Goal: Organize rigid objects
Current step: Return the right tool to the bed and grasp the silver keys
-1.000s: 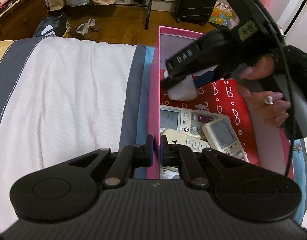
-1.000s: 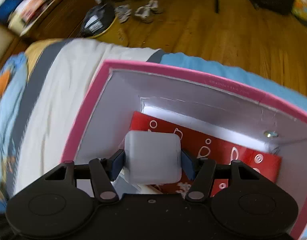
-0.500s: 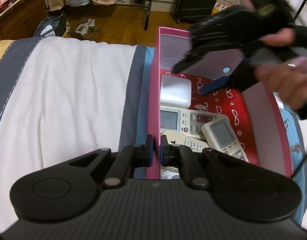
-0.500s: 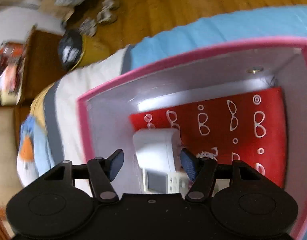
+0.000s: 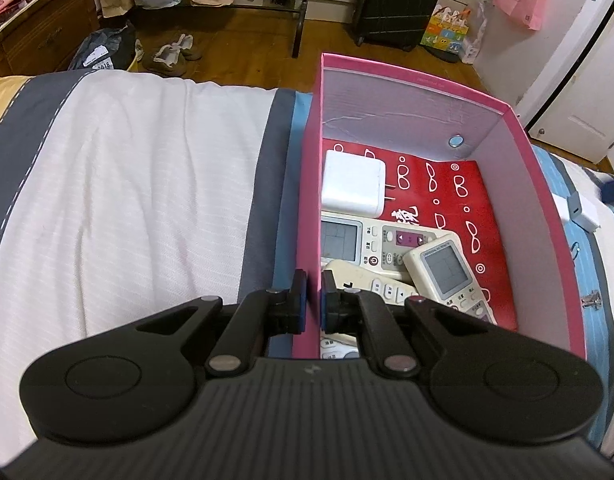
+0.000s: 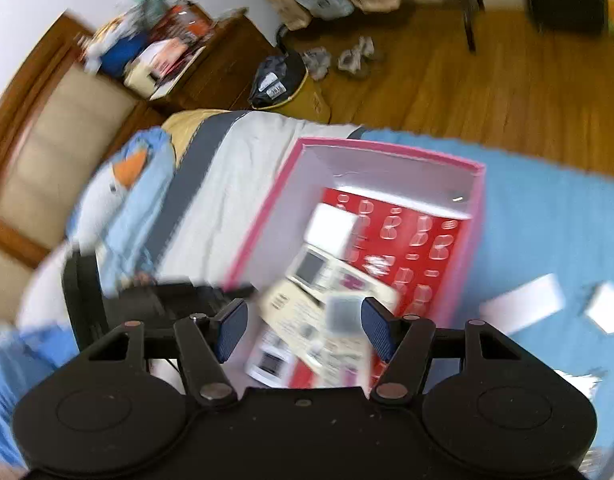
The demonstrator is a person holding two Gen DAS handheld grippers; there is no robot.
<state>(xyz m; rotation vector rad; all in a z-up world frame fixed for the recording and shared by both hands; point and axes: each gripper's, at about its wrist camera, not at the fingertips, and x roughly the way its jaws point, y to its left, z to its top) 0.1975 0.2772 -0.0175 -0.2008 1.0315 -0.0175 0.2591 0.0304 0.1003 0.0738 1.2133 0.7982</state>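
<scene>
My left gripper (image 5: 313,300) has its jaws pinched onto the near left wall of the pink box (image 5: 547,216), one pad outside it and one inside. The box sits on the bed (image 5: 127,184), and everything else I place against it. Inside, on its red patterned lining (image 5: 439,184), a white charger block (image 5: 353,183) lies flat against the left wall toward the far end, its prongs pointing toward the middle of the box. Just nearer than the charger, touching or nearly so, lies a cream remote with a large screen (image 5: 371,240). A smaller remote (image 5: 445,270) rests tilted over it toward the box's right side, and more remotes (image 5: 371,282) are piled at the near end under my left jaws.

My right gripper (image 6: 303,326) hangs above the near end of the box with its jaws spread wide and nothing between them; that view is blurred. Outside the box, just beyond its right wall, a small white adapter (image 5: 579,210) lies on the blue bedding (image 6: 547,216).
</scene>
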